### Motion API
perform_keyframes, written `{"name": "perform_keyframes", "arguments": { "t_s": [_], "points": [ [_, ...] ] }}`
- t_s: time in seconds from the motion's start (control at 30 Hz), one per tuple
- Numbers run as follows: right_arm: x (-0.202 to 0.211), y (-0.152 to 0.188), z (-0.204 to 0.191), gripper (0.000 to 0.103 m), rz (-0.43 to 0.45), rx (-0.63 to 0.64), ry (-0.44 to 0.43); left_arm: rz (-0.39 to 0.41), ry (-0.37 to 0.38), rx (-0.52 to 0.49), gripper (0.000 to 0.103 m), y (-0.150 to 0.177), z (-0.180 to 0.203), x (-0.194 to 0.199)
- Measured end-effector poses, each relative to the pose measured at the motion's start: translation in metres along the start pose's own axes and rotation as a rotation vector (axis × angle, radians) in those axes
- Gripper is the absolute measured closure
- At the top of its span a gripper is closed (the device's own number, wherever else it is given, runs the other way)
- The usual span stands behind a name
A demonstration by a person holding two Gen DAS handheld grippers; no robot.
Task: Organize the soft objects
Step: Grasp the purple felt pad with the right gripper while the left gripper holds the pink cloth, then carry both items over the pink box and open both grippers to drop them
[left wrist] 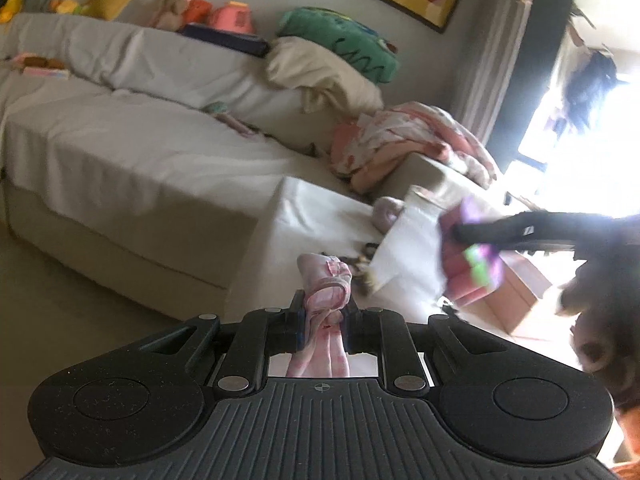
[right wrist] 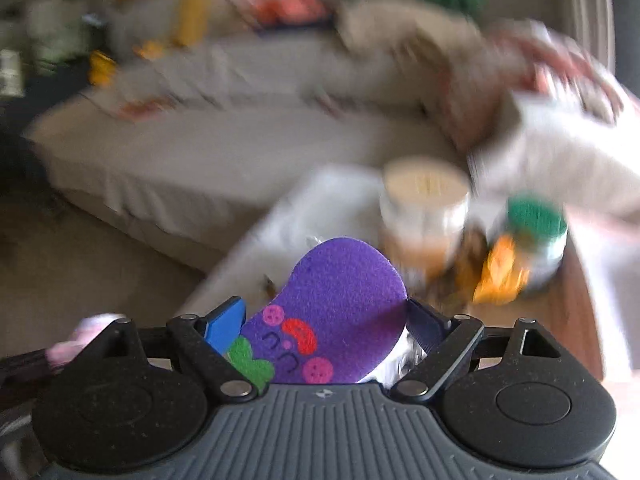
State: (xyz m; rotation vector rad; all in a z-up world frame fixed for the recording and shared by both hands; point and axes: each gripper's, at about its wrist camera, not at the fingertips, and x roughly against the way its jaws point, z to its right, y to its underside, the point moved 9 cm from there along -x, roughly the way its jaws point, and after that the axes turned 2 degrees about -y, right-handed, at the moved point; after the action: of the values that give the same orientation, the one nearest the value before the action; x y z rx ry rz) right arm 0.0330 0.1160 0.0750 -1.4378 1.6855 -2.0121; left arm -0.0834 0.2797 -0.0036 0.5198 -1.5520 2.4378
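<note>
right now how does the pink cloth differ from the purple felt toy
The pink cloth is pale, bunched and limp, clamped between narrow jaws of the left tool. The purple felt toy is flat, stiff-looking, with a stitched face and buttons, sitting between wide-spread jaws of the right tool. Both are soft items.

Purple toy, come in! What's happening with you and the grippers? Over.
Left gripper shut on pink cloth. Right gripper open wide, purple felt toy between jaws. Jars ahead.
</note>
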Motion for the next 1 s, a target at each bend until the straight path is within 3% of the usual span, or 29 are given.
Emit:
{"name": "perform_keyframes", "arguments": {
  "t_s": [0.1, 0.27, 0.53, 0.63, 0.73, 0.8, 0.83, 0.93, 1.0],
  "points": [
    [0.046, -0.003, 0.008, 0.016, 0.086, 0.058, -0.033, -0.02, 0.051, -0.059, 0.084, 0.001, 0.029, -0.001],
    [0.1, 0.015, 0.059, 0.016, 0.121, 0.05, 0.061, -0.08, 0.137, -0.194, 0.084, 0.011, 0.091, -0.008],
    [0.182, 0.088, 0.182, 0.016, 0.134, -0.11, 0.314, -0.211, 0.426, -0.413, 0.083, 0.037, 0.241, -0.029],
    [0.205, 0.117, 0.219, 0.016, 0.142, -0.177, 0.382, -0.196, 0.53, -0.501, 0.083, 0.019, 0.31, -0.055],
    [0.212, 0.134, 0.245, 0.016, 0.145, -0.234, 0.423, -0.136, 0.564, -0.551, 0.078, -0.011, 0.376, -0.093],
    [0.214, 0.142, 0.258, 0.016, 0.151, -0.267, 0.432, -0.133, 0.524, -0.527, 0.077, -0.025, 0.401, -0.135],
    [0.216, 0.146, 0.263, 0.016, 0.154, -0.282, 0.43, -0.178, 0.483, -0.485, 0.078, -0.025, 0.405, -0.164],
    [0.215, 0.152, 0.274, 0.016, 0.153, -0.306, 0.423, -0.318, 0.433, -0.309, 0.076, -0.01, 0.388, -0.235],
    [0.209, 0.151, 0.278, 0.016, 0.15, -0.302, 0.417, -0.343, 0.447, -0.232, 0.076, -0.001, 0.371, -0.255]
  ]
}}
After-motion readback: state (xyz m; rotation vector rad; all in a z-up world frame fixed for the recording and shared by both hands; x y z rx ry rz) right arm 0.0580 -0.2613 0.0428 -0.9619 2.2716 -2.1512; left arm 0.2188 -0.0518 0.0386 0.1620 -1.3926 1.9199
